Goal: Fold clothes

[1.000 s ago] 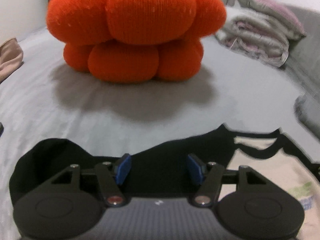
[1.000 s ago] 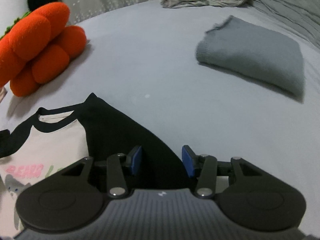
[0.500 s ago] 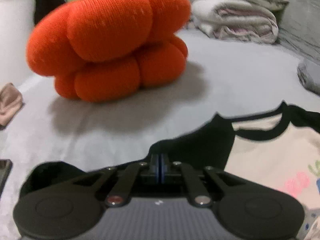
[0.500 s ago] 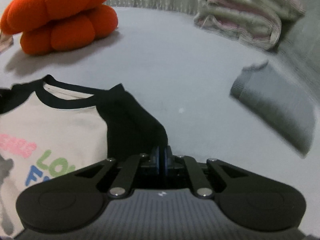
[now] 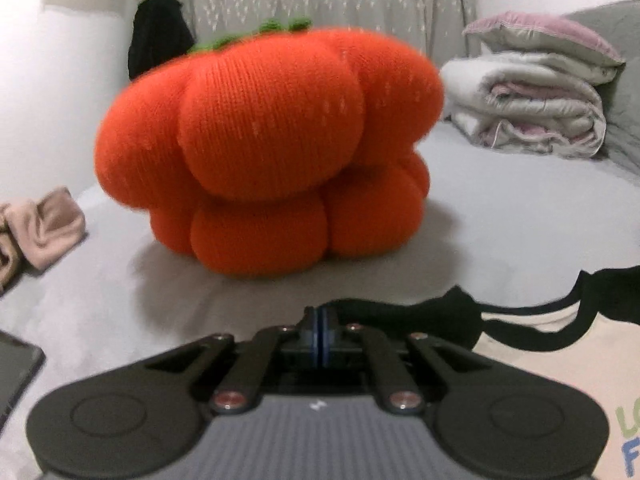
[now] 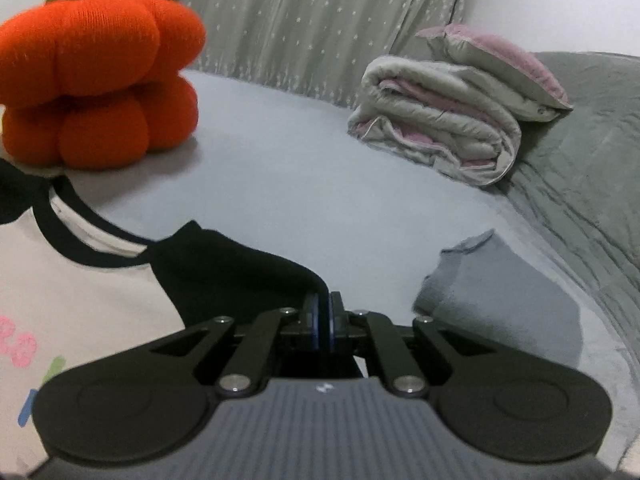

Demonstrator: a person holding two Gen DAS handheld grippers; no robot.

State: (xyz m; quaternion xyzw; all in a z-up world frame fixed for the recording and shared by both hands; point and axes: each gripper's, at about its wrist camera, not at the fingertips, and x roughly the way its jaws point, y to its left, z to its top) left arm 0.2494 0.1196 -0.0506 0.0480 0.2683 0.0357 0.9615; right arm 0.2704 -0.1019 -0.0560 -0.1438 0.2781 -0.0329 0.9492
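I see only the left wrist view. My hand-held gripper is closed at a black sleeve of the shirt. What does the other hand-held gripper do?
Observer: The right hand-held gripper is shut on the other black sleeve of the shirt.
Operator: Is something near that side that I cannot see?
Observer: Yes, a folded grey garment lies on the bed just right of that gripper, apart from the shirt.
Operator: And the shirt print?
Observer: Its left edge shows pink and green letters, too cut off to read.
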